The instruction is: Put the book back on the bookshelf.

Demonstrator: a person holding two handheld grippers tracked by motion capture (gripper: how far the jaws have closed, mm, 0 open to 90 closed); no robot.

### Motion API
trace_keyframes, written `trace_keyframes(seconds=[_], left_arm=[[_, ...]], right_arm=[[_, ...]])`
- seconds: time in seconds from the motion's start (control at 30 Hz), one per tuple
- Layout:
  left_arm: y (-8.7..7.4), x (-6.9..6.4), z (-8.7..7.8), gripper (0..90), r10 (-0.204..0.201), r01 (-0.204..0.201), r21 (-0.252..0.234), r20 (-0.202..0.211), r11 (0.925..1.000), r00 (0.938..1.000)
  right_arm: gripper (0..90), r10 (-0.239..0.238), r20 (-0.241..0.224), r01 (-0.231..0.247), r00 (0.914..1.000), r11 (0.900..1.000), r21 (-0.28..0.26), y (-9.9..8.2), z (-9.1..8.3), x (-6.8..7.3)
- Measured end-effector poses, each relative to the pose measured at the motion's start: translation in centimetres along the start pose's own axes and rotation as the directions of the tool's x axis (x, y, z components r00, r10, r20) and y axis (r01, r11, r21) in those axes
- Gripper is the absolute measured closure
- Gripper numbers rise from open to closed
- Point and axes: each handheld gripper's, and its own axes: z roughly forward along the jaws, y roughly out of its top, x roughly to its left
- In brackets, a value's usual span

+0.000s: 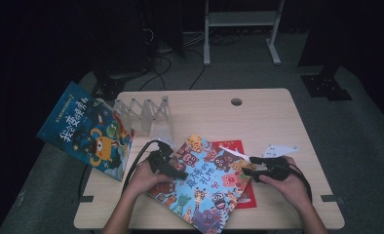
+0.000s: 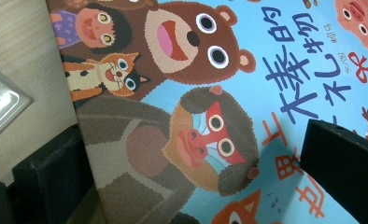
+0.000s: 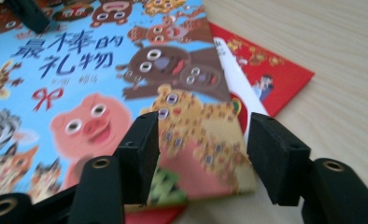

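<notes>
Both grippers are flanking the blue book: left gripper gaping wide, empty, right gripper half-open astride its corner, needing only to pinch shut.

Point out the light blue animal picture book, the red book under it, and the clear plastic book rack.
Light blue animal picture book (image 1: 200, 187), high view, middle of its cover.
Red book (image 3: 285, 74), right gripper view, exposed corner of its cover.
Clear plastic book rack (image 1: 146, 113), high view, its zigzag dividers.
</notes>
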Motion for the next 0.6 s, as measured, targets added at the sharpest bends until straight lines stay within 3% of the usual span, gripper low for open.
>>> trace_keyframes(seconds=[0.2,0.6], left_arm=[[0.0,-0.1,0.0,0.0,-0.006,0.006,0.003,-0.003,1.0000,1.0000],[0.0,0.0,0.0,0.0,-0.001,0.001,0.010,-0.004,0.9999,1.0000]], right_arm=[[56.3,-0.004,-0.011,0.004,0.9999,0.9999,0.011,-1.1,-1.4,1.3],[81.4,-0.015,-0.127,0.023,0.9918,0.9975,0.067,-2.5,-2.0,4.8]])
